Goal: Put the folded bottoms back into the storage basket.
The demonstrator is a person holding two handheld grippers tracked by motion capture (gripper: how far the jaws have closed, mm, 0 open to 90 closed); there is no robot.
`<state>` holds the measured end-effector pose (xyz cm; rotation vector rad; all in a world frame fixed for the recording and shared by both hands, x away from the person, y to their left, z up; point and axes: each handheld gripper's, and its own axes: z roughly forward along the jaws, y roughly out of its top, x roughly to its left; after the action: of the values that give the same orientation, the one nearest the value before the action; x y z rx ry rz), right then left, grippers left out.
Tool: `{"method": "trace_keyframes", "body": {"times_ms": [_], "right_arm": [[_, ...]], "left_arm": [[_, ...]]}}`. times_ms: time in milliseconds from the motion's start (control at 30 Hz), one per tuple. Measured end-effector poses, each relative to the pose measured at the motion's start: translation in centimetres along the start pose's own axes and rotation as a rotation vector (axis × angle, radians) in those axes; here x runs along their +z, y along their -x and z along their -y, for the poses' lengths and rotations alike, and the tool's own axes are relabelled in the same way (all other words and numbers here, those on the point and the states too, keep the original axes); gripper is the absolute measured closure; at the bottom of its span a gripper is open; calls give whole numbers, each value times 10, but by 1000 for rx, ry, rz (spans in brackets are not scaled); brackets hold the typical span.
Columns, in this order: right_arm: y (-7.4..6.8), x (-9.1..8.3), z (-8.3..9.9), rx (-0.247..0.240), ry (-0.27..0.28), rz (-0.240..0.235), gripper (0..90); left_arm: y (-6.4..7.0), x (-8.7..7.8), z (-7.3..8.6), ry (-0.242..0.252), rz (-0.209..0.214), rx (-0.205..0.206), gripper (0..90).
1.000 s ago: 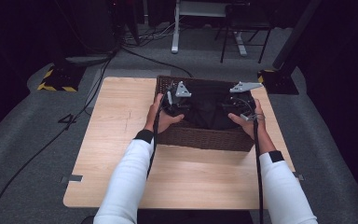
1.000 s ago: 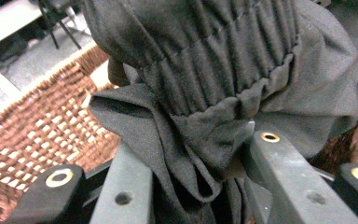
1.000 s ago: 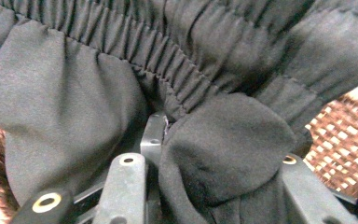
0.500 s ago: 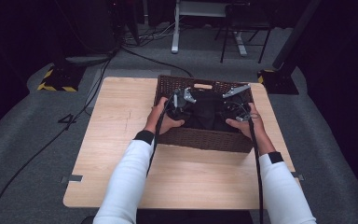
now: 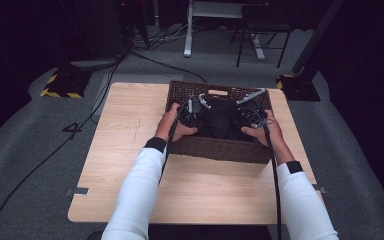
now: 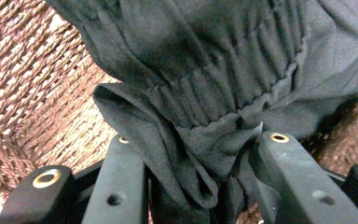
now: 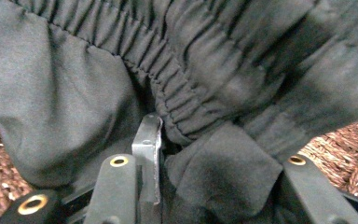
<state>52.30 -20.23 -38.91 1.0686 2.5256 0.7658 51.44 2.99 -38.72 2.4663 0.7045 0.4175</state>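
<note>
A dark brown wicker basket (image 5: 215, 150) stands on the far half of a light wooden table (image 5: 125, 125). Inside it lies a black garment (image 5: 220, 117) with a gathered elastic band (image 6: 223, 70) (image 7: 214, 70). Both hands reach into the basket. My left gripper (image 5: 196, 107) (image 6: 200, 140) is at the garment's left side, its jaws spread with a fold of the cloth bunched between them. My right gripper (image 5: 247, 112) (image 7: 208, 161) is at the garment's right side, jaws also apart around bunched cloth. The basket's woven wall (image 6: 37, 84) (image 7: 340, 140) lies close beside each gripper.
The near half and the left part of the table are bare wood. On the grey floor beyond it are cables (image 5: 145, 52), a desk frame (image 5: 187, 30), a chair's legs (image 5: 260, 45), a yellow-black striped base (image 5: 60, 87) and a dark post base (image 5: 297, 85).
Both grippers have dropped from above the basket's rim down into it and drawn closer together over the black garment.
</note>
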Motion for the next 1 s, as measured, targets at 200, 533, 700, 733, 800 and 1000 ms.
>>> {"method": "trace_keyframes", "body": {"times_ms": [200,533,700,733,800,1000], "right_arm": [[3,4,-1,6,-21,14,563],[9,5,0,49,-29,53,397],[11,1,0,61,-31,78,323],[12,1,1,67,-32,83,312],[14,0,2,76,-28,88,287],[16,-4,5,80,-7,91,284]], "left_arm": [[-4,4,-4,-36,-26,-12,637],[-12,-2,-5,-26,-43,-66,511],[-9,-3,-7,-30,-70,-65,458],[-9,-3,-7,-26,-68,-69,436],[-9,-3,-7,-13,-61,-73,414],[-10,-6,-7,9,-61,-78,382]]}}
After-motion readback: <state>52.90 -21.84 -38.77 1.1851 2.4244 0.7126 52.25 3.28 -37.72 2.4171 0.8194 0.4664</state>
